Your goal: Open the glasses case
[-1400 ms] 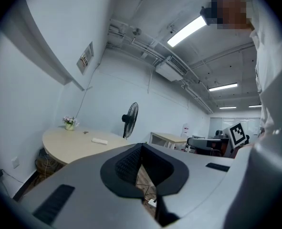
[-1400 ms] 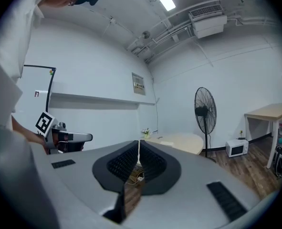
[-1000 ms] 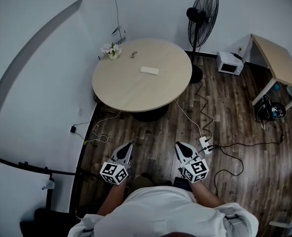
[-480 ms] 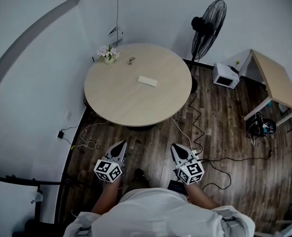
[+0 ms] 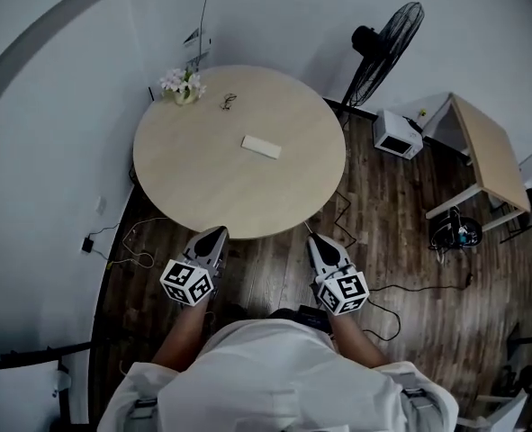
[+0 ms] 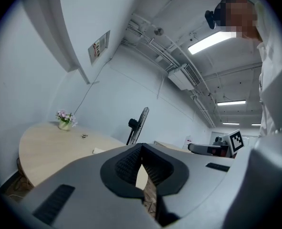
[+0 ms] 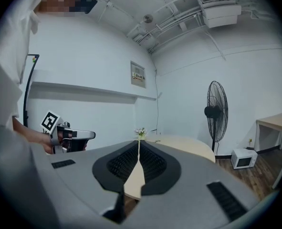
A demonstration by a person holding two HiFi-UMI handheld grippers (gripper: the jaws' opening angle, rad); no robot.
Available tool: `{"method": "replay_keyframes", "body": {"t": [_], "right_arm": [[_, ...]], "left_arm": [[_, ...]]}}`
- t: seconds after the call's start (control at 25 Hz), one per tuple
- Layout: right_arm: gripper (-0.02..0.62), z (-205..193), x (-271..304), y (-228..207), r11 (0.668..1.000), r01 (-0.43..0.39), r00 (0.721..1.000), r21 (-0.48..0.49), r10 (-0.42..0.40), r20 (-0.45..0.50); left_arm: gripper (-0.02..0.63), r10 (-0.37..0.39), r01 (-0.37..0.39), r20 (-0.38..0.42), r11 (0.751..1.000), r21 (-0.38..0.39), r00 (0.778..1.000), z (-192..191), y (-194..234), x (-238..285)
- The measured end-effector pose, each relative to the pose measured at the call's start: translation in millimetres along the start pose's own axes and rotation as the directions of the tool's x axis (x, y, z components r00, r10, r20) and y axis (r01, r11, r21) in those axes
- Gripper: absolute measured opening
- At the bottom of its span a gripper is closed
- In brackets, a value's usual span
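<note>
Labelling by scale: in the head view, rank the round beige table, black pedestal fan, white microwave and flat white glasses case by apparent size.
Largest to smallest:
1. round beige table
2. black pedestal fan
3. white microwave
4. flat white glasses case

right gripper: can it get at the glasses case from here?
Probably not from here. The right gripper hangs shut at the near edge of the table, and the glasses case lies near the middle. Nothing stands between them, so a step closer should do.
</note>
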State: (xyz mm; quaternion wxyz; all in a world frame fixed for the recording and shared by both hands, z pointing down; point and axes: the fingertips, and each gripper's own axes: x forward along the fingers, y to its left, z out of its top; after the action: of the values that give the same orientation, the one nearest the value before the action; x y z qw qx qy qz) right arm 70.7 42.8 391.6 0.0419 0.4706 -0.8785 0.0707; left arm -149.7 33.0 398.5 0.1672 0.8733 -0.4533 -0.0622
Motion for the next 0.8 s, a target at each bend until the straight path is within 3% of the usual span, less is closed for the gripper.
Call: {"method": "replay_keyframes", "body": {"t": [0.24,0.44,0.8], "right_arm": [[0.026,-4,34,-28,0.998,-0.004,0.999,-0.060,0.002,-0.034],[0.026,-13,84,-76,0.999,-0.012,1.000,-0.044,0.011,-0.026],[0.026,-14,191,-161,0.994,-0.106,0.994,-0.024,0.105,-0.044]], "left_arm": [[0.014,0.020,-0.020,-0.019,1.000,-0.011,1.000,-1,37,44],[0.014,0.060,-0.058,-0.048,0.998,0.028,0.997,0,69,96],[0.014,0.152,-0.145,-0.077,0.985,0.090,0.985,25,120,196]]}}
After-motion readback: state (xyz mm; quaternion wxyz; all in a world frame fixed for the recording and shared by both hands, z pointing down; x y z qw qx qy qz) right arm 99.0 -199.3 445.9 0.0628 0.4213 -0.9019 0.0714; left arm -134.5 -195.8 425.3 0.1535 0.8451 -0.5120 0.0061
